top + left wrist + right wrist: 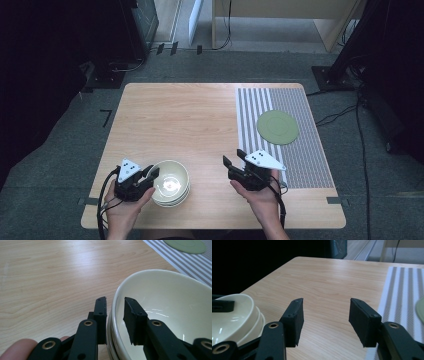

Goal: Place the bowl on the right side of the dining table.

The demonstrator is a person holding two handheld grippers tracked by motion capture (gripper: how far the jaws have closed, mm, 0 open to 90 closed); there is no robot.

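At the table's seven o'clock, the left gripper (151, 174) straddled the top bowl's (171, 181) rim, apparently pinching it to lift it from the stack; the right gripper (234, 157) hung parted, empty.

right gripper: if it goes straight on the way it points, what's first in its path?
Likely nothing on the table: the right gripper, jaws open and empty, points across bare table toward its far edge. The bowls and the mat sit off to the sides.
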